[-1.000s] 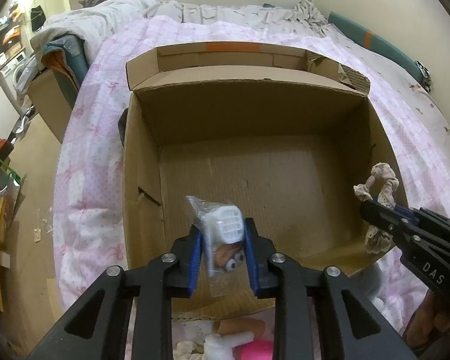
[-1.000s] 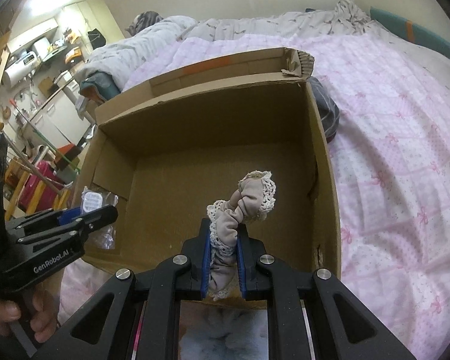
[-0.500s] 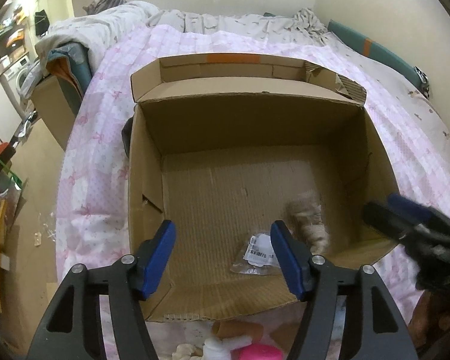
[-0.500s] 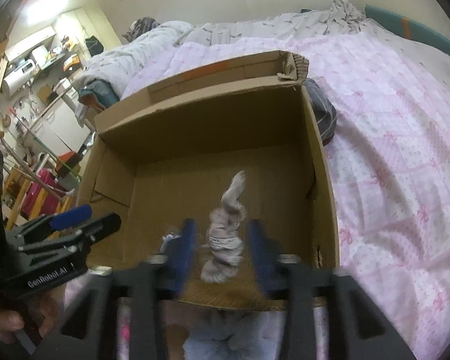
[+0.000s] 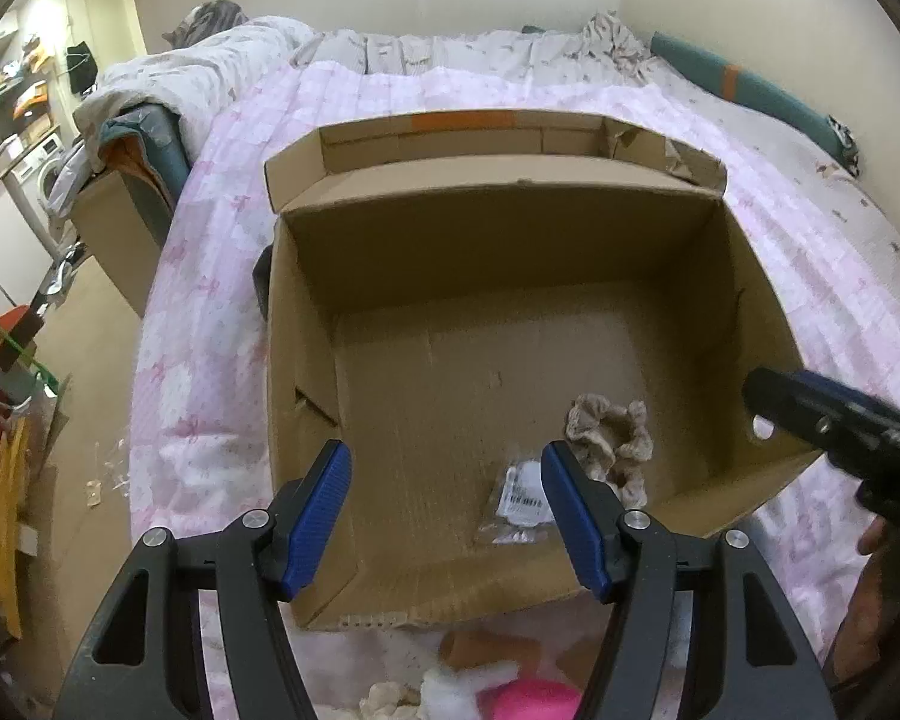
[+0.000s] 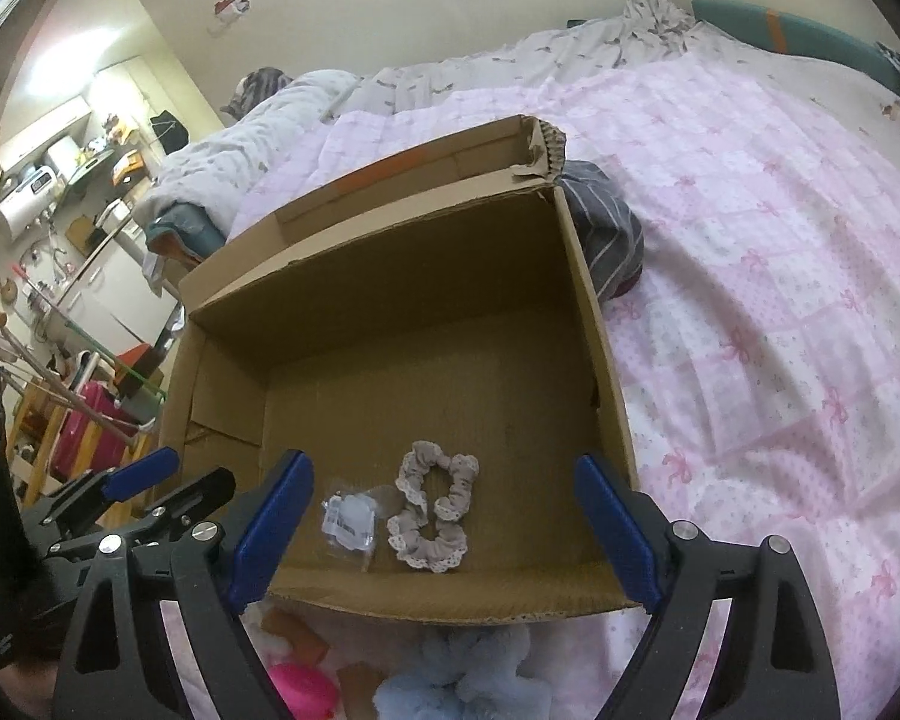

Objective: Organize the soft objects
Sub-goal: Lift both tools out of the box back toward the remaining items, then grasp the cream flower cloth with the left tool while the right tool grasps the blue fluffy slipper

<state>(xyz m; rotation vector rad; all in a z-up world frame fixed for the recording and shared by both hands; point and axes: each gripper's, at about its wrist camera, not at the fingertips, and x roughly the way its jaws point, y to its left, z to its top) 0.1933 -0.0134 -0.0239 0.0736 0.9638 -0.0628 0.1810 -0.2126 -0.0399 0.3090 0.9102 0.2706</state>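
An open cardboard box [image 5: 306,396] [image 6: 606,372] sits on a pink bed. On its floor near the front lie a beige lace scrunchie [image 5: 609,438] [image 6: 432,504] and a small clear plastic packet [image 5: 519,504] [image 6: 348,519], side by side. My left gripper [image 5: 444,504] is open and empty above the box's front edge; it also shows in the right wrist view [image 6: 168,480]. My right gripper [image 6: 444,528] is open and empty over the front edge; it shows at the right in the left wrist view [image 5: 774,390].
Soft items lie on the bed in front of the box: a pink object [image 5: 534,702] [image 6: 300,690], a light blue plush [image 6: 462,678] and white fluffy pieces [image 5: 468,684]. A grey striped cloth [image 6: 600,228] lies beside the box's right wall. Furniture stands off the bed's left side.
Both grippers opened. The packet dropped from my left gripper and the scrunchie from my right; both now lie on the box floor. Both grippers have drawn back a little.
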